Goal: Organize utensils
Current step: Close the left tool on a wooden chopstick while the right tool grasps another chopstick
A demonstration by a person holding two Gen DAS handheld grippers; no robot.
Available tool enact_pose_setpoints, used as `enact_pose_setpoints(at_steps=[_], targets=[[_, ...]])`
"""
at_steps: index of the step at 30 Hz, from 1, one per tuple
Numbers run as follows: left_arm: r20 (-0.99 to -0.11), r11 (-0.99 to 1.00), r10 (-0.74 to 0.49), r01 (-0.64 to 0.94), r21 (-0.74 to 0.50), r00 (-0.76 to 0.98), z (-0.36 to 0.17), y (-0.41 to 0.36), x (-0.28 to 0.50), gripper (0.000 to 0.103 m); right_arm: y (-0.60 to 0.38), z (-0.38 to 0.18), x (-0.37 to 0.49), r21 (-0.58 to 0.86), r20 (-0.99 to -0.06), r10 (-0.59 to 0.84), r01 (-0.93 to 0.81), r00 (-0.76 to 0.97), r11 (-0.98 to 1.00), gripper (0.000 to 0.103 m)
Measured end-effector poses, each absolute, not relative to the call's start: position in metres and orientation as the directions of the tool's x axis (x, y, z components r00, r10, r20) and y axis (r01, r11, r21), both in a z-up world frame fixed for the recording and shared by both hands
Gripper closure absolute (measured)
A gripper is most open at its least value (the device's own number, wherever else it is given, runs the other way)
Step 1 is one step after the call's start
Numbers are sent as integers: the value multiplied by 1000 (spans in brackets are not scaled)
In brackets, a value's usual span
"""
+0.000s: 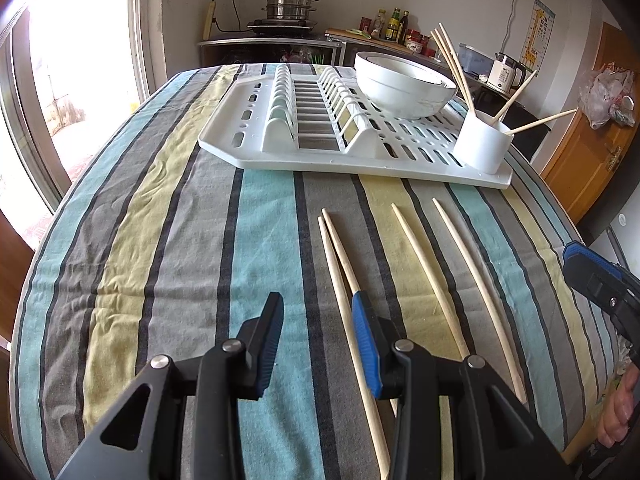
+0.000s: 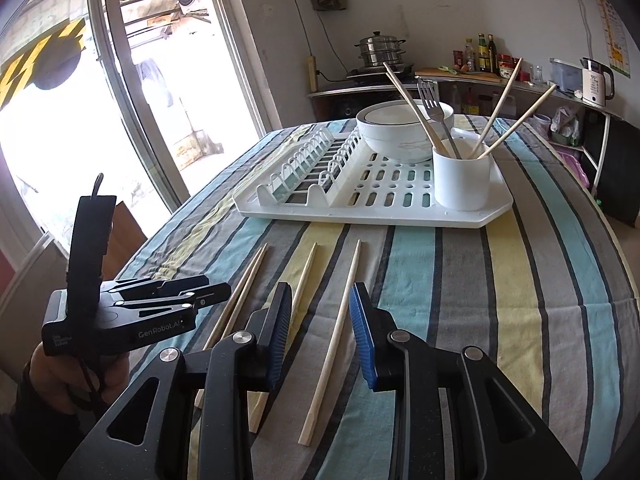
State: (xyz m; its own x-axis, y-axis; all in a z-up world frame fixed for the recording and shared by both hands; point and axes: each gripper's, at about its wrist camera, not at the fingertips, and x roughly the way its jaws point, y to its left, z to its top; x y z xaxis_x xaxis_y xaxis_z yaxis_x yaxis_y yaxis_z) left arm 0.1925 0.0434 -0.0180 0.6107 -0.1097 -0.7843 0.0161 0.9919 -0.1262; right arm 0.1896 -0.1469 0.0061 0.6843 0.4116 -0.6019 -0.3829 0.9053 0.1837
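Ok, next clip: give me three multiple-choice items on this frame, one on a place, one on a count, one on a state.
1. Where does the white cylindrical utensil cup stand?
A. on the white plastic dish rack
B. on the striped tablecloth
C. inside the bowl

2. How many loose wooden chopsticks lie on the striped tablecloth?
A. two
B. four
C. six

3. How is the right gripper?
A. shut on a chopstick
B. shut on a fork
C. open, holding nothing

Key: 1 A, the cup sits on the rack's near corner. 2 B, the left wrist view shows four lying side by side. 3 C, its jaws are spread with one chopstick lying on the cloth between them.
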Motion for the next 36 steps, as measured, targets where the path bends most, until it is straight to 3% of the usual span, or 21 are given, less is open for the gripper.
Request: enact_pose_setpoints(at_steps=[13, 26, 31, 33, 36], targets=[[-811, 999, -35, 3, -42, 585, -24, 36, 206, 66, -150, 7, 194, 194, -599, 416, -380, 685, 905, 72], [-835, 995, -72, -18, -98, 546, -23, 51, 232, 71, -131, 2, 234, 187, -669, 405, -387, 623, 903, 72], [-840, 996, -53, -28, -80, 540, -23, 50, 240, 83, -121, 0, 242, 173, -692, 393, -390, 605, 904, 72], [-838, 997, -42, -31, -69, 543, -23, 51, 240, 93, -115, -3, 246, 156, -705, 384, -398, 596, 904, 74], [-836, 996, -56, -25, -83, 546, -23, 54, 238, 95, -107, -9, 253, 149, -728, 380, -409, 571, 900, 75]])
